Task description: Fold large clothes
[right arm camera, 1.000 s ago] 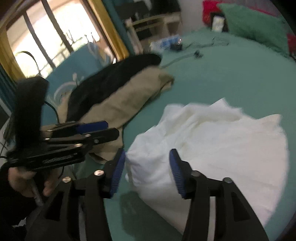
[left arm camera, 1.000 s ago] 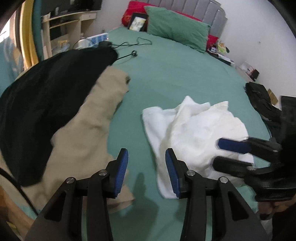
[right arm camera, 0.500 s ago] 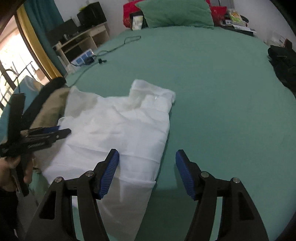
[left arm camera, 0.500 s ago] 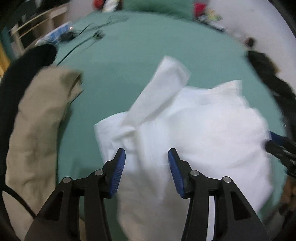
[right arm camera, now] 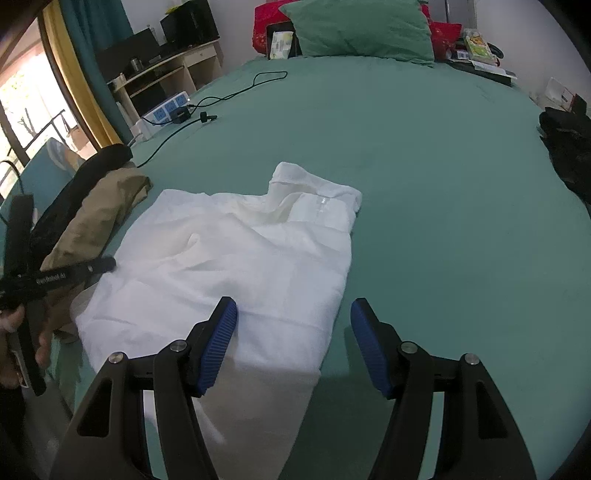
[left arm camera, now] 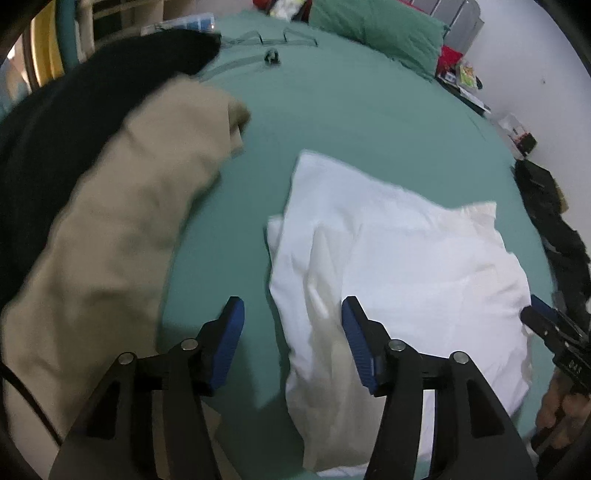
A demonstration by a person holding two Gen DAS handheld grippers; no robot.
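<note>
Hovering over the bed [right arm camera: 424,155], I hold both tools empty. The left hand-held gripper [left arm camera: 291,339] has just been opening; its jaws stand apart above the near left edge of the white shirt [right arm camera: 236,258], pads clear of the cloth. The right hand-held gripper [right arm camera: 293,341] has also just widened and straddles the shirt's near right edge, gripping nothing. I judge the spreading done and the first fold pending; next I must pinch both near corners. Count: one white shirt, one tan garment [left arm camera: 122,206], one black garment [left arm camera: 74,96] at left, one green pillow [right arm camera: 358,29].
</note>
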